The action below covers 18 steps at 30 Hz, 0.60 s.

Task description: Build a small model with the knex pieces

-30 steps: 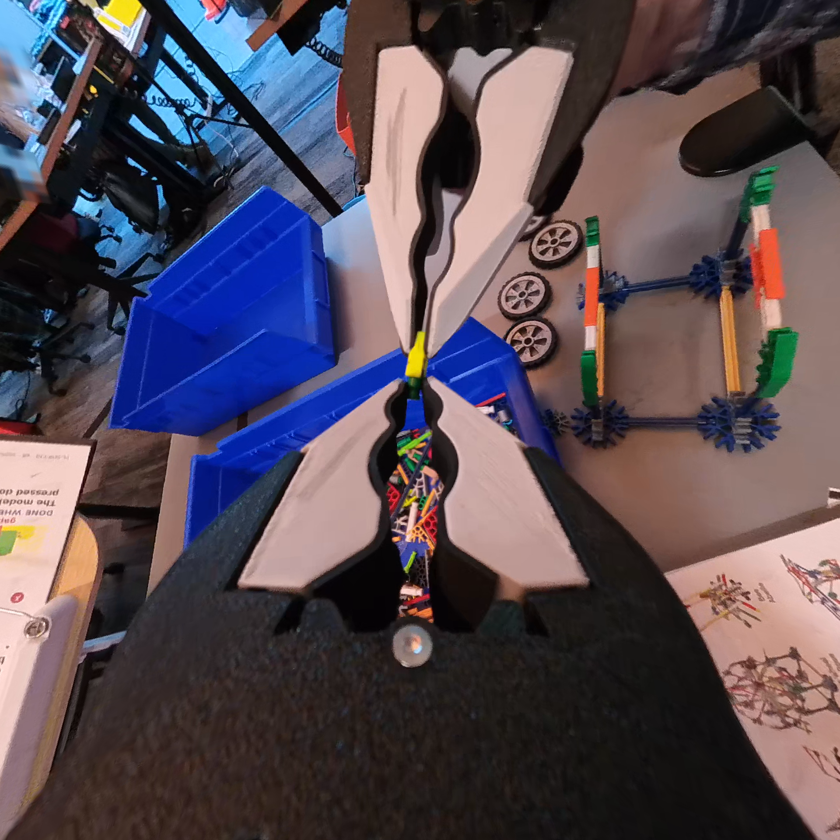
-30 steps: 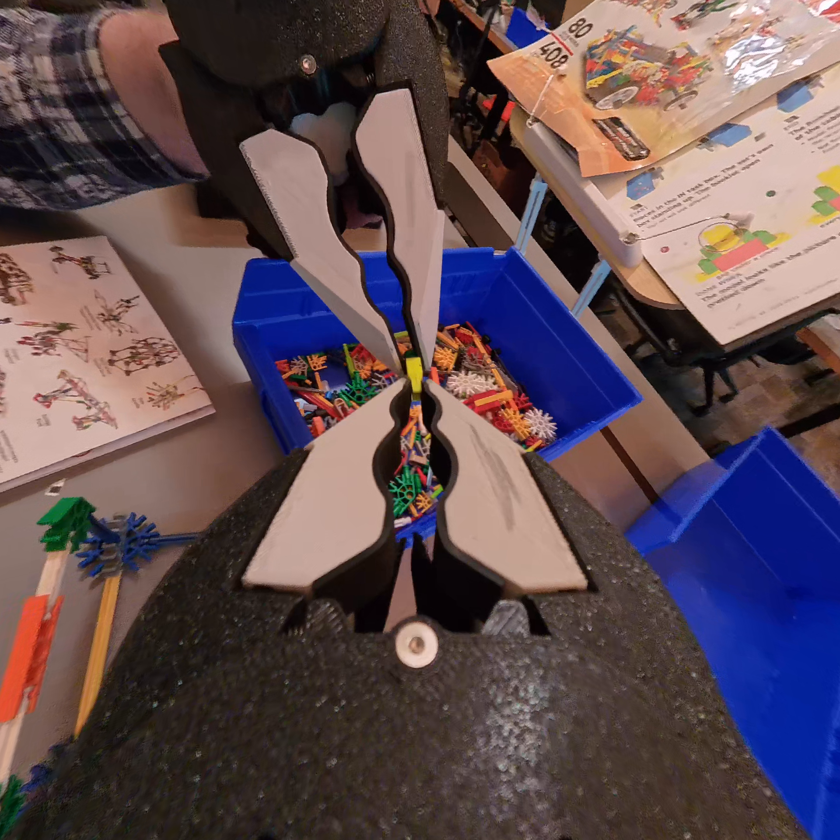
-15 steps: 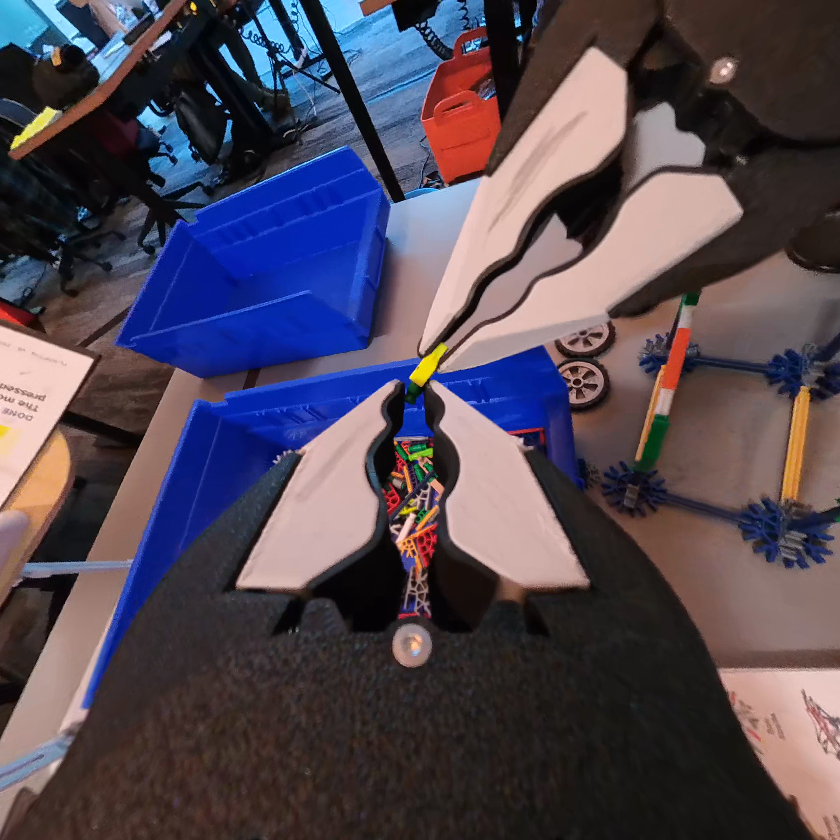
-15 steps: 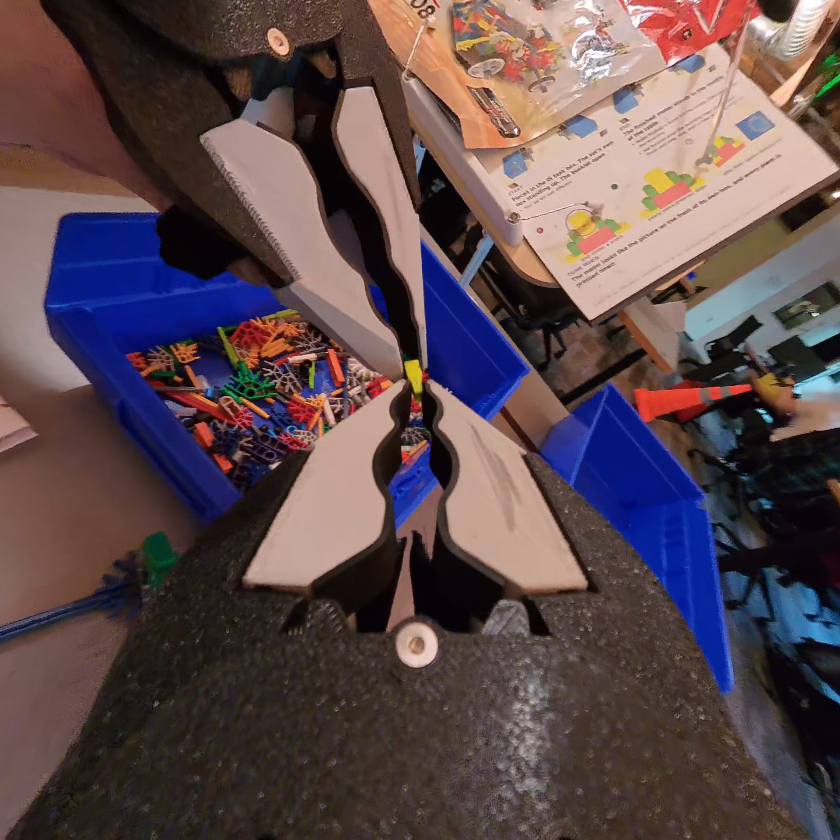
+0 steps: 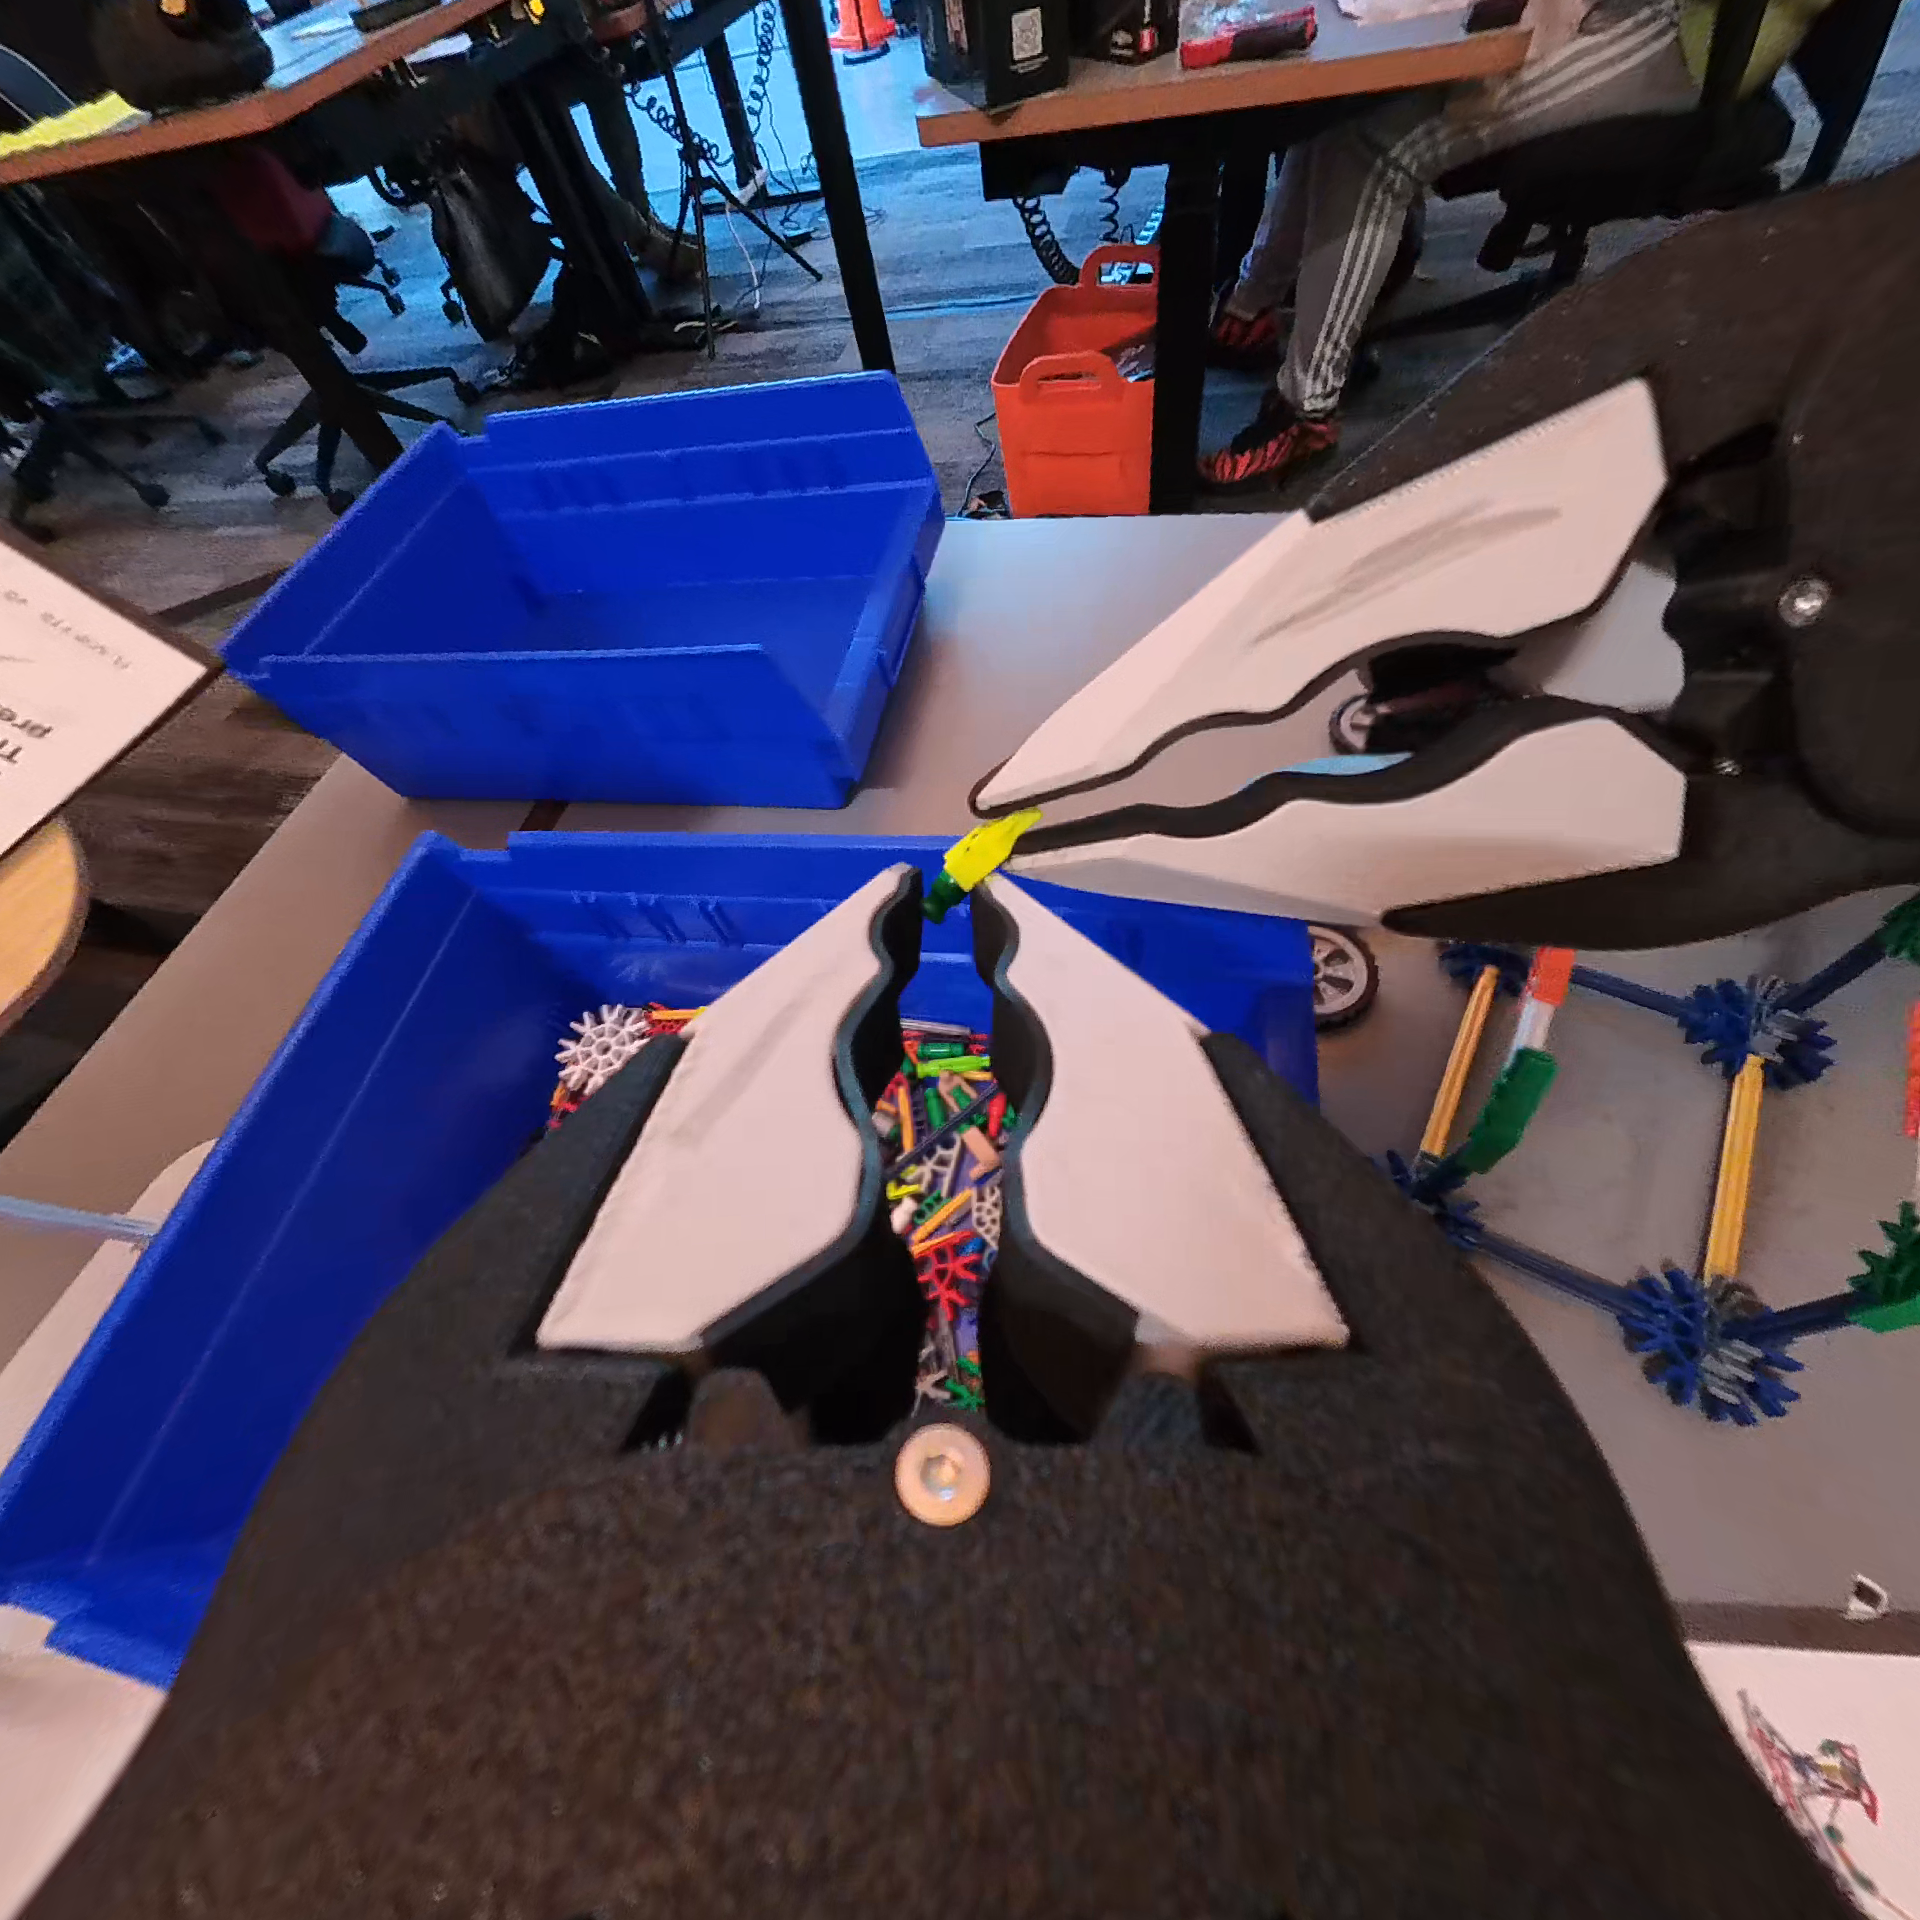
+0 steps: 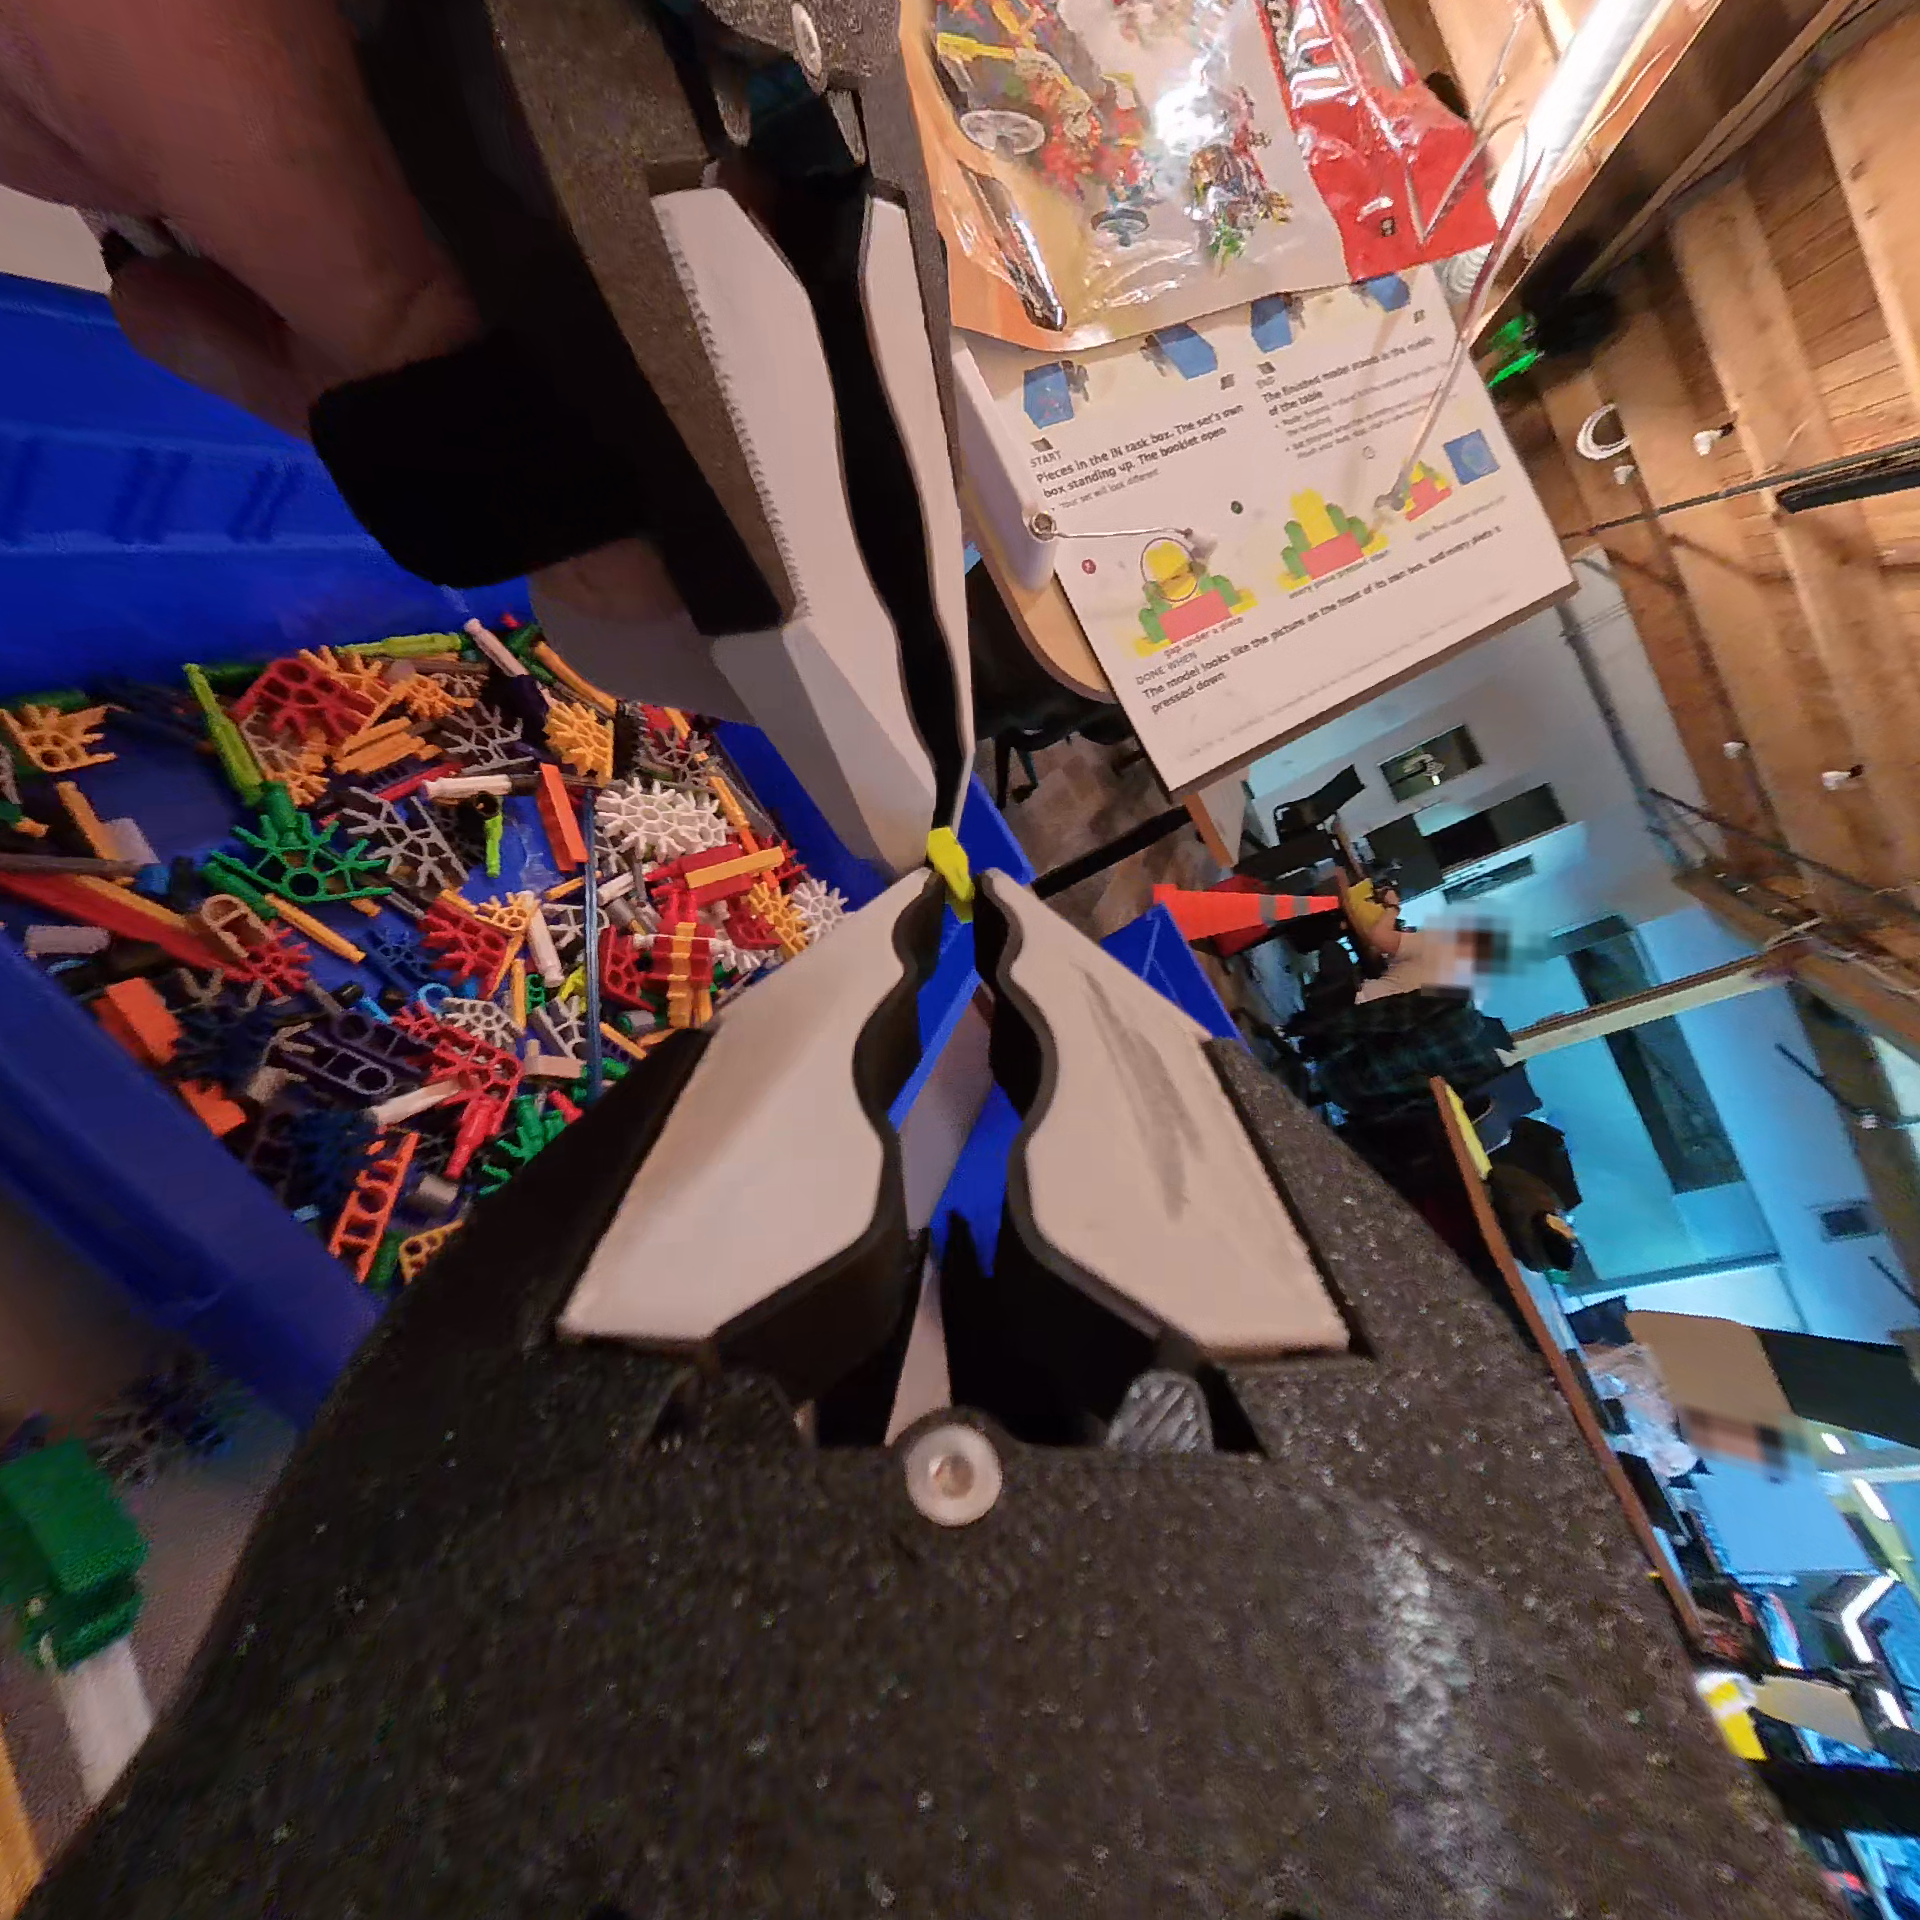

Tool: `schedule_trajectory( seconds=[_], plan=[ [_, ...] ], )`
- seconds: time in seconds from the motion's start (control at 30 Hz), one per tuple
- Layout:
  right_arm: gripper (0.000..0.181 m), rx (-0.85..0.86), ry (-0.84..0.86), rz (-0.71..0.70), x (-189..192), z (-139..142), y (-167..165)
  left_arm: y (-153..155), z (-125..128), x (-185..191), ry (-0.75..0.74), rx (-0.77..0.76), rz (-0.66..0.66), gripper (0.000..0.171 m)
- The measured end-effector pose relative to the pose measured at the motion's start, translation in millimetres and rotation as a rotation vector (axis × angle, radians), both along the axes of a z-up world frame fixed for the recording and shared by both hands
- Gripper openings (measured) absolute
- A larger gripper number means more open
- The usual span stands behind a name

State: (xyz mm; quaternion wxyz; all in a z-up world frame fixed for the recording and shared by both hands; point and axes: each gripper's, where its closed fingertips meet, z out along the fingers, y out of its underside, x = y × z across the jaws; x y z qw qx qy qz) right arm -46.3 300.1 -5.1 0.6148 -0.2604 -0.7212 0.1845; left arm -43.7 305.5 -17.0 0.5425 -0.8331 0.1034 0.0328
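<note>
Piece: a small yellow-and-green connector (image 5: 977,860), pinched at both ends, tip to tip; its middle alone shows.
Left gripper (image 5: 945,902): jaws pressed on the green end.
Right gripper (image 6: 958,891): jaws clamped on the yellow end.
Below the jaws: blue bin (image 5: 312,1122) of mixed parts, mostly hidden by the gripper body.
Beyond: empty-looking second blue bin (image 5: 623,623).

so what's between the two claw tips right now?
A small yellow-and-green piece, pinched by left claw and right claw tip to tip, above the parts bin. Both wrist views show it.
</note>
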Motion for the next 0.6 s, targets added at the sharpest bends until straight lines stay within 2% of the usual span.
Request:
schedule_trajectory(
  seconds=[0.1, 0.23, 0.3, 0.43, 0.6],
  plan=[
    [0.003, -0.052, -0.038, 0.047, -3.1, -0.1, -3.3, -3.2, 1.8, -5.0, 0.067, 0.001, -0.014, 0.005],
    [0.010, -0.078, -0.119, 0.127, -2.0, -0.3, -3.9, -10.2, 0.0, -5.1, 0.357, -0.060, -0.046, 0.004],
    [0.012, -0.036, -0.155, 0.161, 0.9, -2.1, -5.2, -11.9, 0.8, -0.5, 0.453, -0.072, -0.059, 0.002],
    [0.005, 0.028, -0.184, 0.182, 4.6, -2.7, -6.5, -15.0, 1.5, 0.4, 0.623, -0.091, -0.061, 0.002],
    [0.010, 0.122, -0.217, 0.205, 5.3, -11.8, -10.0, -17.8, -2.5, 1.2, 0.819, -0.118, -0.091, 0.003]
  ],
)
